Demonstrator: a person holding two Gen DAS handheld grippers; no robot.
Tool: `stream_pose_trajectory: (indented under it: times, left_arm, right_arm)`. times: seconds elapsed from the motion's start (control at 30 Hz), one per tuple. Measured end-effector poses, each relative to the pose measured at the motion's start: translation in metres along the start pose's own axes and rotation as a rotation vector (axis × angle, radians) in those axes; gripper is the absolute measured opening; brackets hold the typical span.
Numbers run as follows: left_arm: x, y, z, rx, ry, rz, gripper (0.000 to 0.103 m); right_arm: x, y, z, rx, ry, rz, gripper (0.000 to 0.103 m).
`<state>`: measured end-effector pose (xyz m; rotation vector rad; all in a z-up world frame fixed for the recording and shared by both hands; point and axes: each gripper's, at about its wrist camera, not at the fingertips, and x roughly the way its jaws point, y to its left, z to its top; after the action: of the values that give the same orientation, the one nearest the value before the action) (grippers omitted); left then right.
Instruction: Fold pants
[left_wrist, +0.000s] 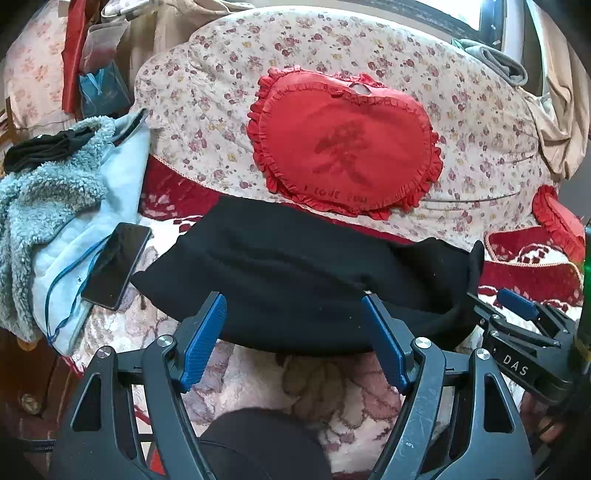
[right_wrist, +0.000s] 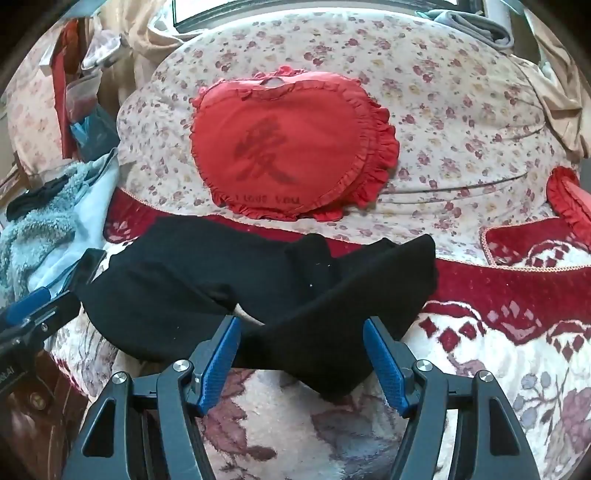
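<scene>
Blue-padded fingers of the left gripper (left_wrist: 293, 321) stand wide apart with nothing between them; the right gripper (right_wrist: 301, 347) gapes likewise. Only the left wrist view shows the phone (left_wrist: 116, 266) on the pale fleece jacket (left_wrist: 55, 206). Only the right wrist view shows the black pants (right_wrist: 229, 284) with one end folded over. They lie on the patterned blanket (right_wrist: 498, 369), just ahead of both grippers, before the red heart pillow (right_wrist: 284, 147).

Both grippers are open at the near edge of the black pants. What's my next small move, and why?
Probably ease the right gripper forward and close on the near leg of the black pants. Its jaws stand open around that fabric, and the legs lie splayed with blanket showing between them, so they need aligning first.
</scene>
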<state>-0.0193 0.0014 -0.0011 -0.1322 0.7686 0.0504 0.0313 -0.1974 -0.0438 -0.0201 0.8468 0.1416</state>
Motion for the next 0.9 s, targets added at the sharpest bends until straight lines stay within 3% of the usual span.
stream_pose_trajectory:
  times: [0.23, 0.9]
  left_arm:
    - [0.004, 0.003, 0.001, -0.001, 0.022, -0.004, 0.076]
    - [0.018, 0.001, -0.003, -0.013, 0.051, 0.003, 0.076]
  right_arm:
    - [-0.002, 0.017, 0.013, 0.015, 0.021, 0.032, 0.068]
    - [0.002, 0.012, 0.004, 0.005, 0.045, 0.047, 0.068]
